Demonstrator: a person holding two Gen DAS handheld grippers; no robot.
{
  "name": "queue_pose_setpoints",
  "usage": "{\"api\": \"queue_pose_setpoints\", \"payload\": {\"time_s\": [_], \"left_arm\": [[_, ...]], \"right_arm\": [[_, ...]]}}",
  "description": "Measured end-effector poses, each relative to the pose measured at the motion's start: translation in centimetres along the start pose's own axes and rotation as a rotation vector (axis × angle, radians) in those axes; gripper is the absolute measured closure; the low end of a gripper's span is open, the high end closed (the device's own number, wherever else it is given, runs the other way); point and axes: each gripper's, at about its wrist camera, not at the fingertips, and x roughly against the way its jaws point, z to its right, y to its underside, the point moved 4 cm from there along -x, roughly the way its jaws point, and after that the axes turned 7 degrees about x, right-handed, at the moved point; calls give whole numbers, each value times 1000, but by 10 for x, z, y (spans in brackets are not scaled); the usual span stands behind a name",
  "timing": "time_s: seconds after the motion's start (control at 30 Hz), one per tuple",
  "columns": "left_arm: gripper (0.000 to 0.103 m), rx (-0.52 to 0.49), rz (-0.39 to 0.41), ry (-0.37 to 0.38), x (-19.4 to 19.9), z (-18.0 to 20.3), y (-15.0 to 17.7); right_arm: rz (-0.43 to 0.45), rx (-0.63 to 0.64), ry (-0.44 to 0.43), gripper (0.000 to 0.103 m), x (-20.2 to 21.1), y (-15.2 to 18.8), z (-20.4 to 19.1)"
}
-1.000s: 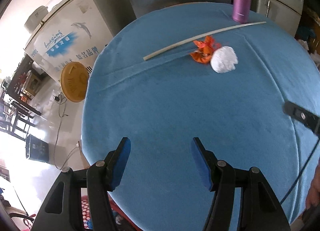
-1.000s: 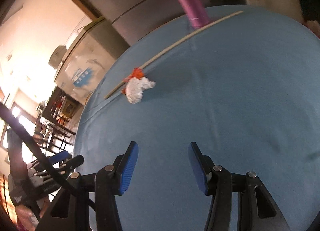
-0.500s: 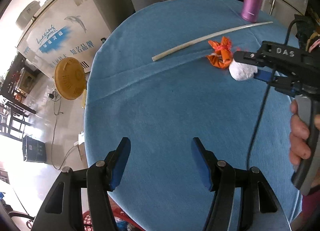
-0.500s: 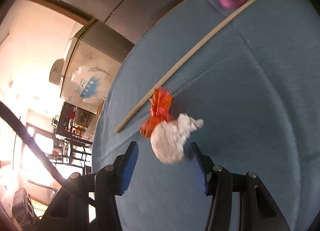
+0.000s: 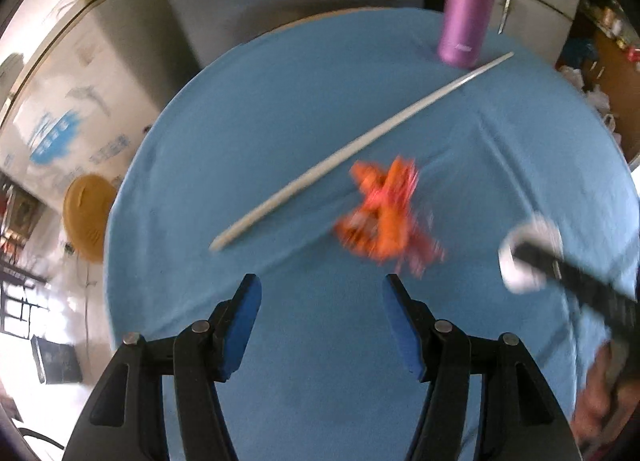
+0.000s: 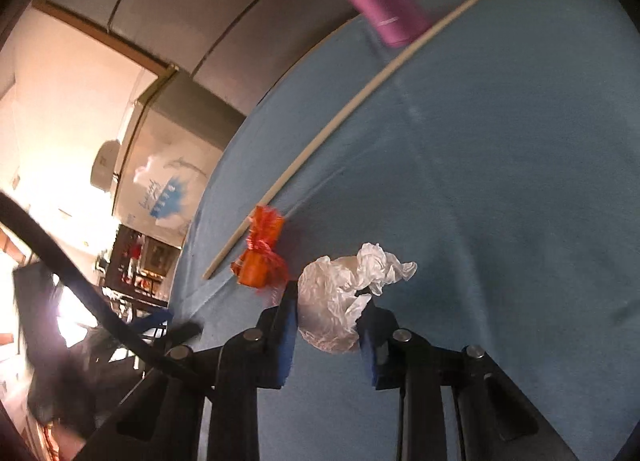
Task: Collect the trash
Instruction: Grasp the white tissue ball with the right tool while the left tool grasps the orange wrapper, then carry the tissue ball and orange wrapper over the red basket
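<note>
A crumpled white paper wad (image 6: 340,301) sits between the blue pads of my right gripper (image 6: 330,315), which is shut on it over the blue tablecloth (image 6: 500,181). The wad also shows blurred in the left wrist view (image 5: 528,257), held by the right gripper. An orange crumpled wrapper (image 5: 384,221) lies on the cloth just ahead and right of my left gripper (image 5: 322,301), which is open and empty. The wrapper also shows in the right wrist view (image 6: 262,253), just left of the wad.
A long pale stick (image 5: 360,145) lies diagonally across the round table. A purple flask (image 5: 468,1) stands at the far edge. A white freezer (image 5: 60,109) and an orange fan (image 5: 86,217) are off the table's left side. Grey cabinets stand behind.
My right gripper has closed on the white paper wad and drawn it away from the orange wrapper. My left gripper has moved forward toward the orange wrapper, still open.
</note>
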Motion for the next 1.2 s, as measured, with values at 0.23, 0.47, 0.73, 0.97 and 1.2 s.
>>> {"api": "queue_pose_setpoints", "payload": {"time_s": [0.23,0.47,0.73,0.97,1.2], "left_arm": [[40,11,-19,23,-38,17,-30],[69,42,-70,87,-55,27,-30],[77,15,-1,79,-11,28,12],[77,55,23,84,52,16,76],[77,67,48,62,105,0,141]], "right_arm": [[18,29,-2,74,15,15,6],[12,42,-8,74,16,23,5],[36,76,7,74,38,30,0],[22,109,-6,74,51,48,-20],[-10,203,-40,74,67,80,-57]]}}
